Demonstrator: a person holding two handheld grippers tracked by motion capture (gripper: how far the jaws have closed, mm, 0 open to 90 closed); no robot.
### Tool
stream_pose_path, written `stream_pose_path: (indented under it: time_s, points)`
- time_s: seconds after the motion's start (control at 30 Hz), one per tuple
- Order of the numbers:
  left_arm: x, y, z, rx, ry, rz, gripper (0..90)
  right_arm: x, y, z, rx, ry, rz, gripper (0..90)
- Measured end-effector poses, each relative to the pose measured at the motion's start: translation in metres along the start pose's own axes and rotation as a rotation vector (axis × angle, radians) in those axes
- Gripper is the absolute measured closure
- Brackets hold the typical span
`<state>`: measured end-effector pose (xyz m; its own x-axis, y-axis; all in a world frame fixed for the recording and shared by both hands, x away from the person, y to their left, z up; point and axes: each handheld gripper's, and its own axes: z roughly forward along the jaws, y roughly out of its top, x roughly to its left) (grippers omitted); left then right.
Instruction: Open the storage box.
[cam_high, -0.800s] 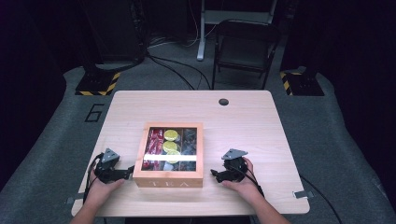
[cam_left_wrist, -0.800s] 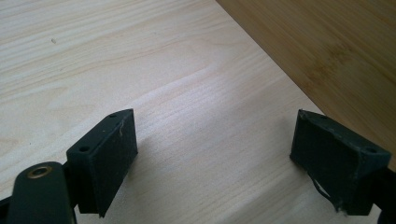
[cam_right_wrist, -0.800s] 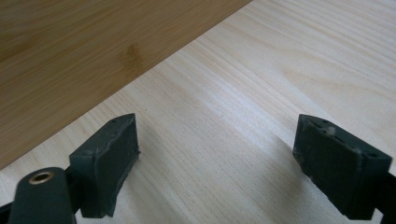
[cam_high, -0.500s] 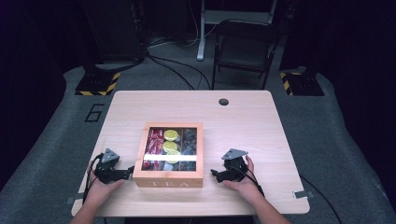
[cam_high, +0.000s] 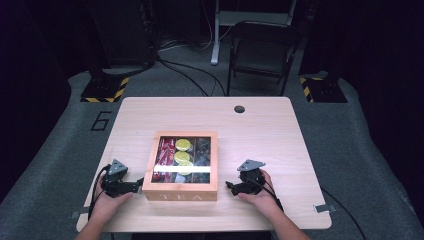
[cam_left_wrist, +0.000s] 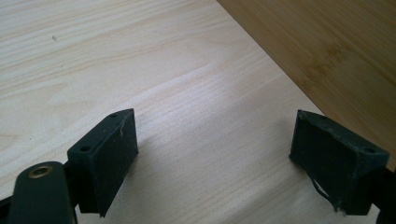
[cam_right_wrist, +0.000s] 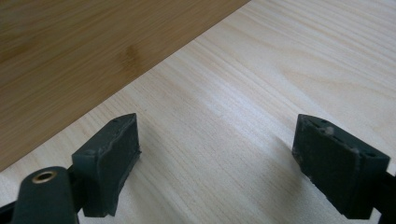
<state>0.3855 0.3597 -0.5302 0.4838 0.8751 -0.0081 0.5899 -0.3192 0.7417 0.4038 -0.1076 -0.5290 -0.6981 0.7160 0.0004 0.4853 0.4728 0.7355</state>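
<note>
High view showed a wooden tea box (cam_high: 180, 192) sitting near the middle of the light wood table (cam_high: 270, 130), a bit toward the near edge. The box had a see-through lid, and red packets and yellow round things lay inside it (the small stuff was too blurry to name).

Two forearms came in from the near edge, one on each side of the box. The left hand (cam_high: 106, 202) lay low on the table and held the left gripper (cam_high: 136, 186), which pointed right at the left wall of the box, just beside it or touching it; I could not tell which. The right hand (cam_high: 257, 192) lay low too and held the right gripper (cam_high: 230, 187), which pointed left at the right wall of the box, near it but with a small gap.

Left gripper view showed its two black jaws spread wide with bare table between them, holding nothing. The box wall stood close past the right jaw.

Right gripper view showed its jaws spread wide too, holding nothing, with the box wall up on the far left.
</note>
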Motion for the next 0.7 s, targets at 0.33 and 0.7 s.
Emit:
stream_pose_path:
  time_s: [0.33,0.7]
  points:
    - [0.001,0.000,0.000,-0.001,0.001,-0.001,15.2,-0.002,0.003,-0.007,0.018,0.002,0.039,38.7]
    - [0.001,0.000,0.000,-0.008,0.005,-0.004,15.4,0.006,0.012,-0.025,-0.030,0.044,0.051,48.1]
